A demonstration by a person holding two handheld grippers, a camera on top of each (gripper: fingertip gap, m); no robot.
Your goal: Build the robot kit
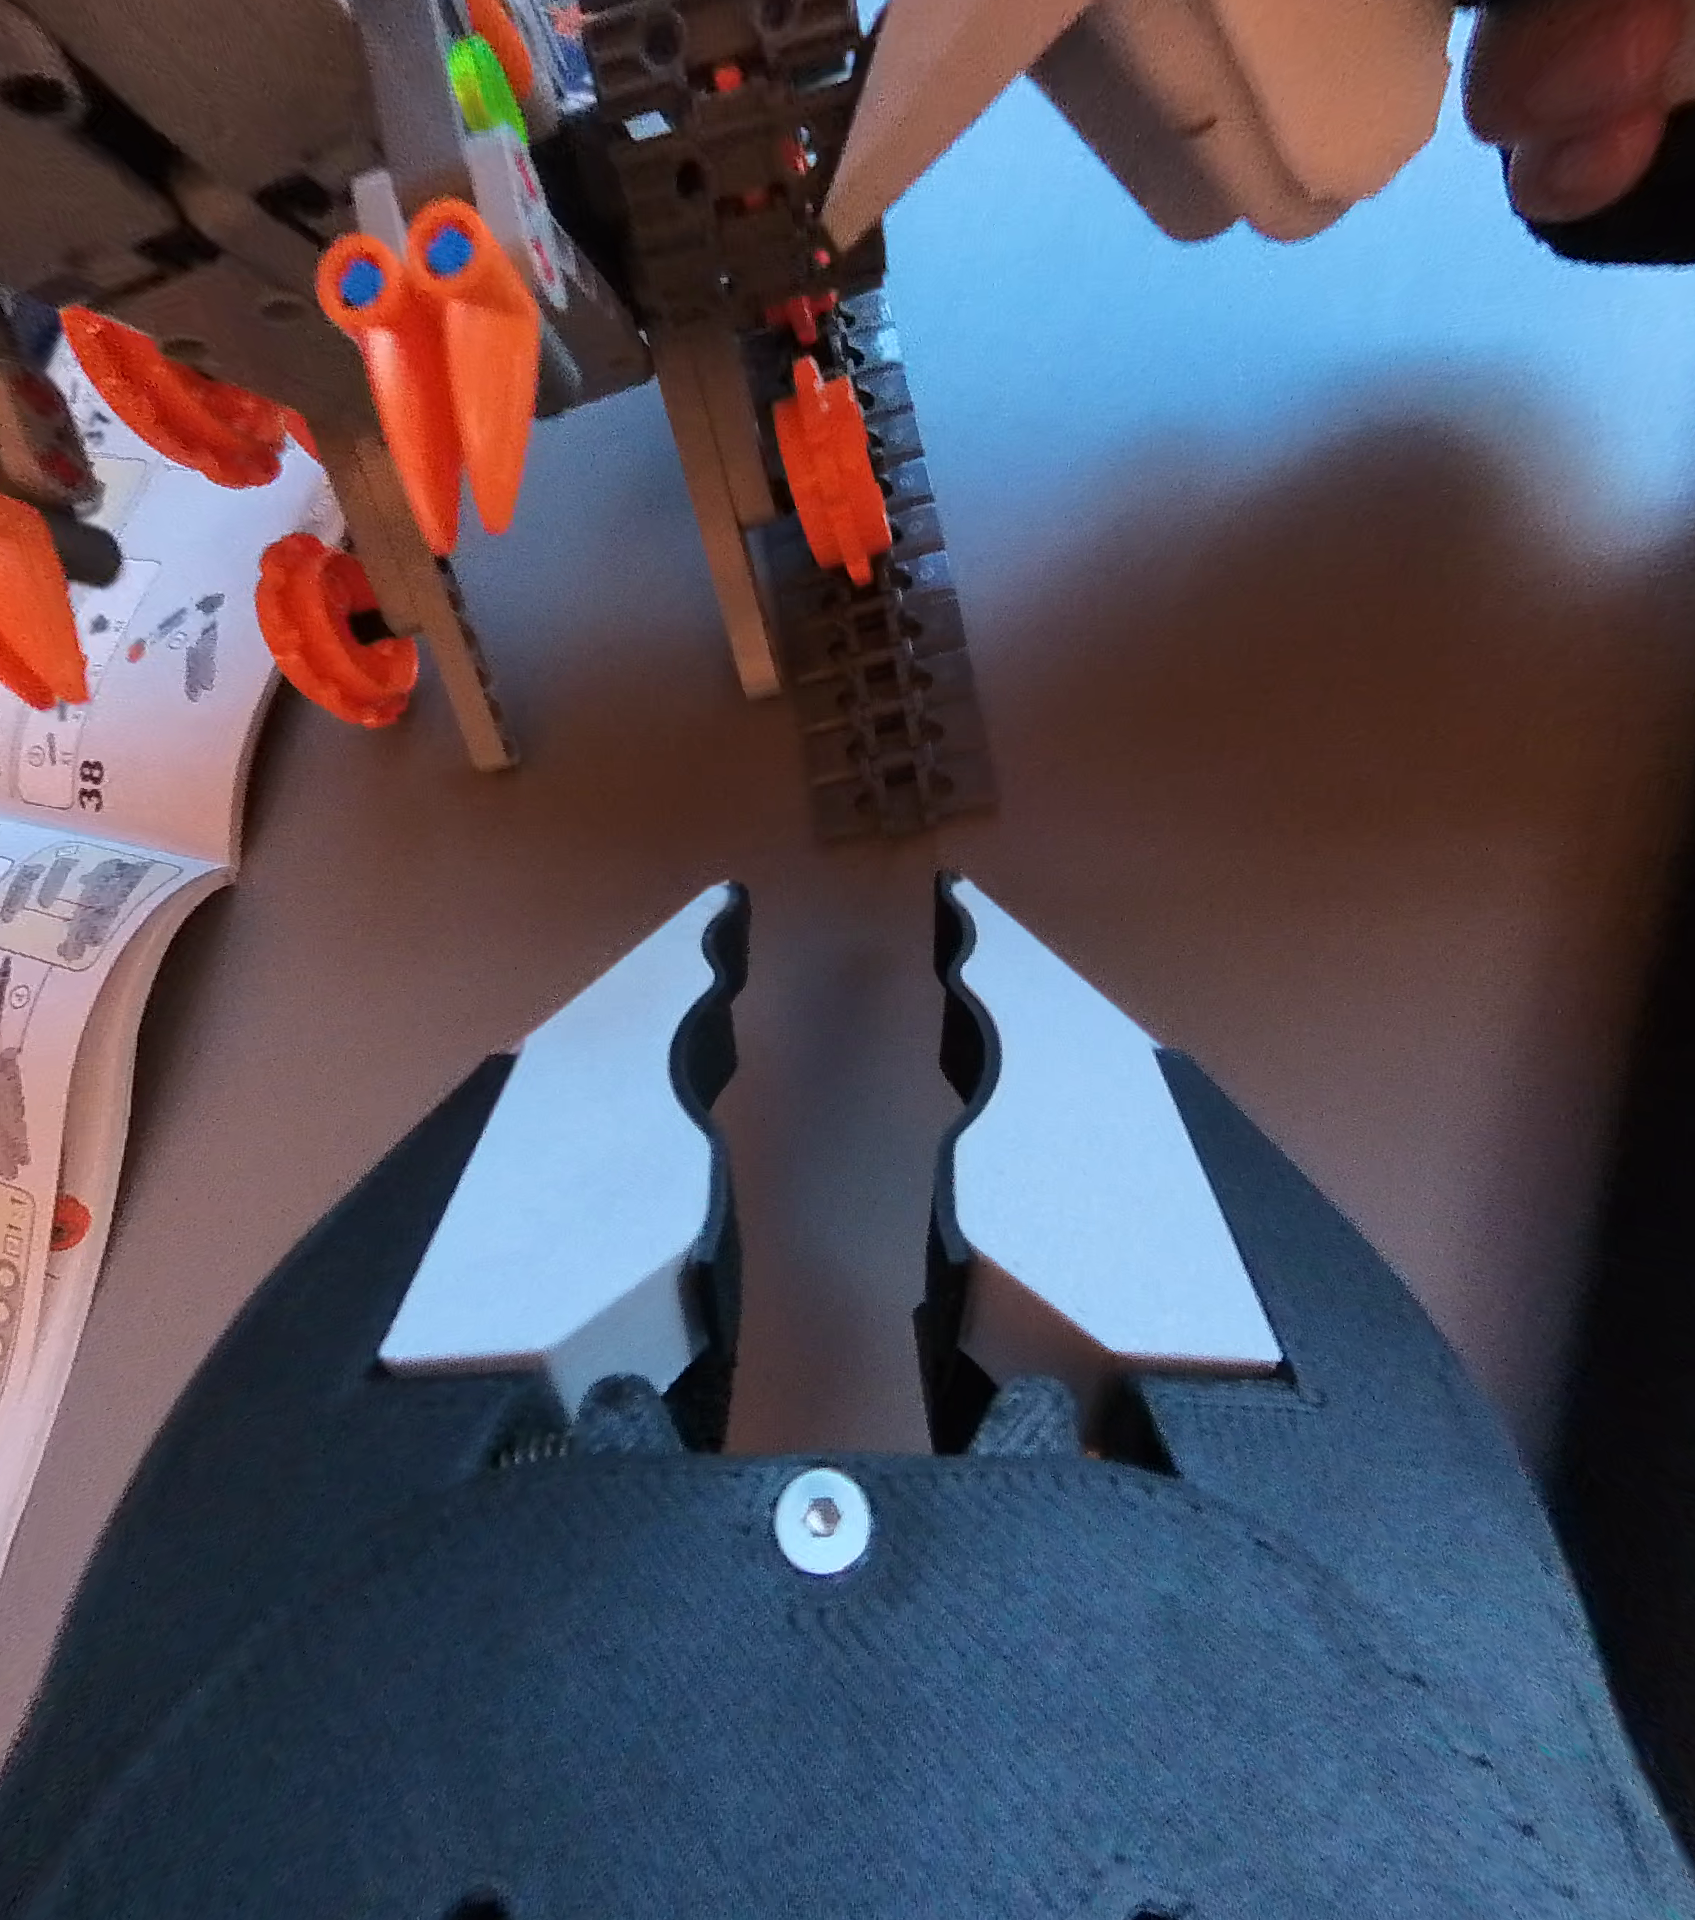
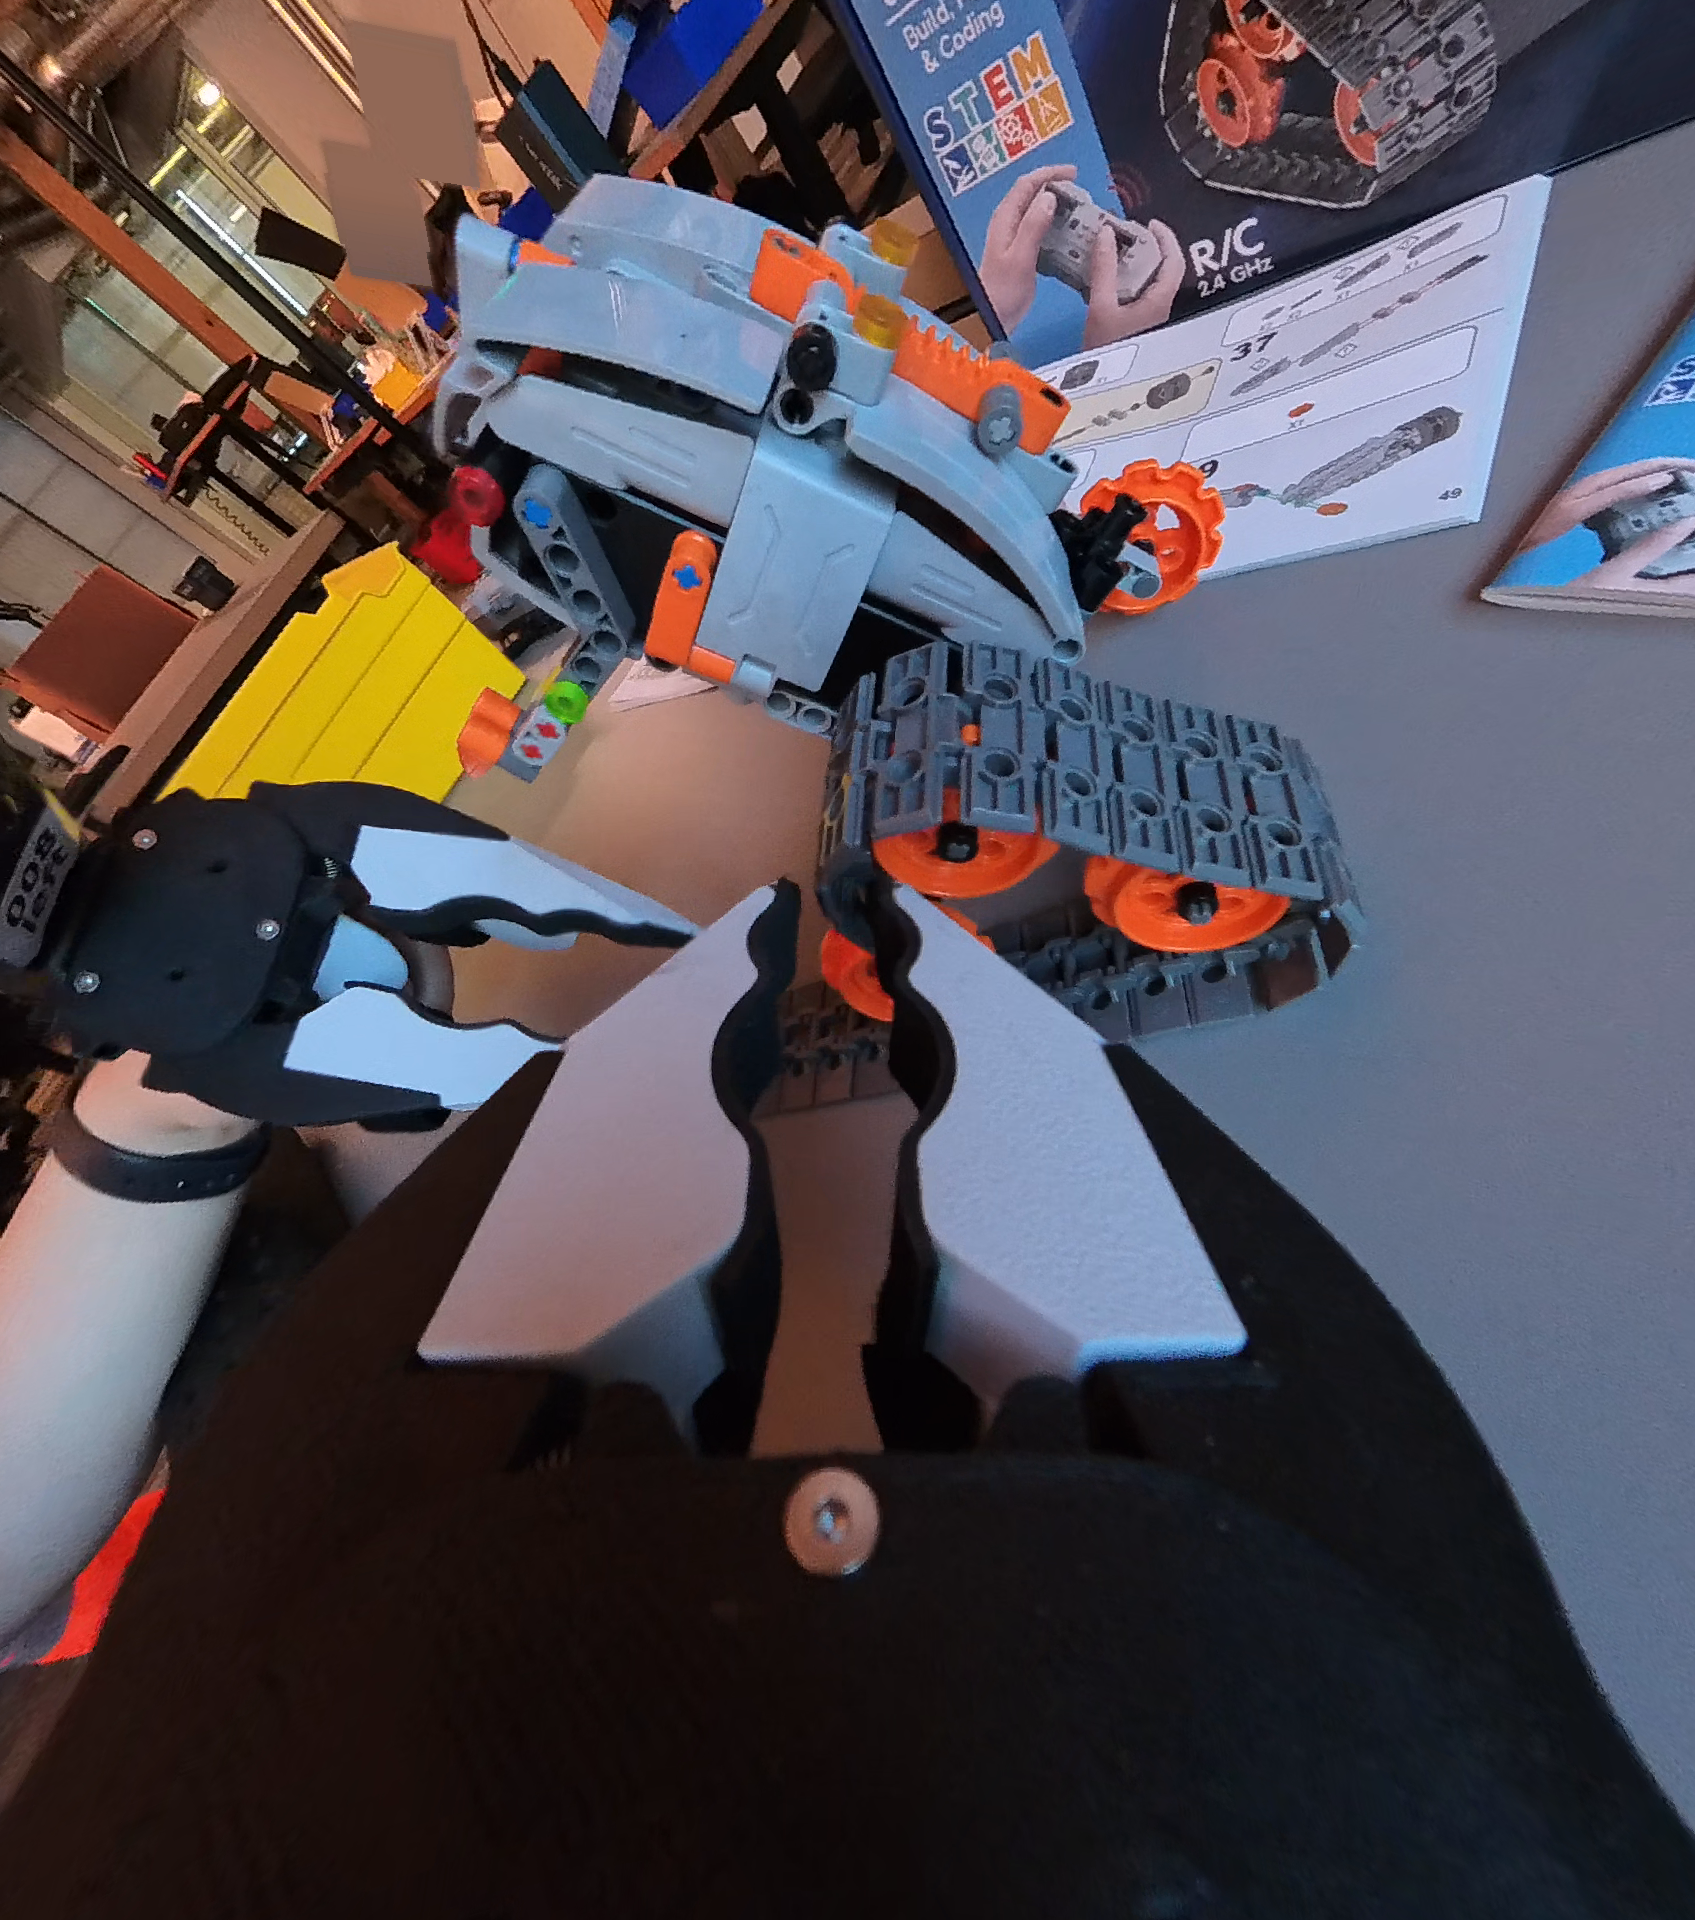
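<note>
Two claws met at a grey track (image 2: 1113, 790).
Right claw (image 2: 838, 904) pinched its end; left claw (image 1: 838, 883), spread and empty, hovered just before it, booklet (image 1: 1, 935) leftward.

grey track (image 2: 1103, 790) with orange wheels — on table | right tongs (image 2: 838, 914) at its end — gapped

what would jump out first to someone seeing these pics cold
The grey and orange brick-built vehicle on the grey table, with its grey tracked unit on orange wheels beside it. The right gripper is closed on the track's near end; the left gripper hovers open to its left. An open instruction booklet lies behind.
</note>
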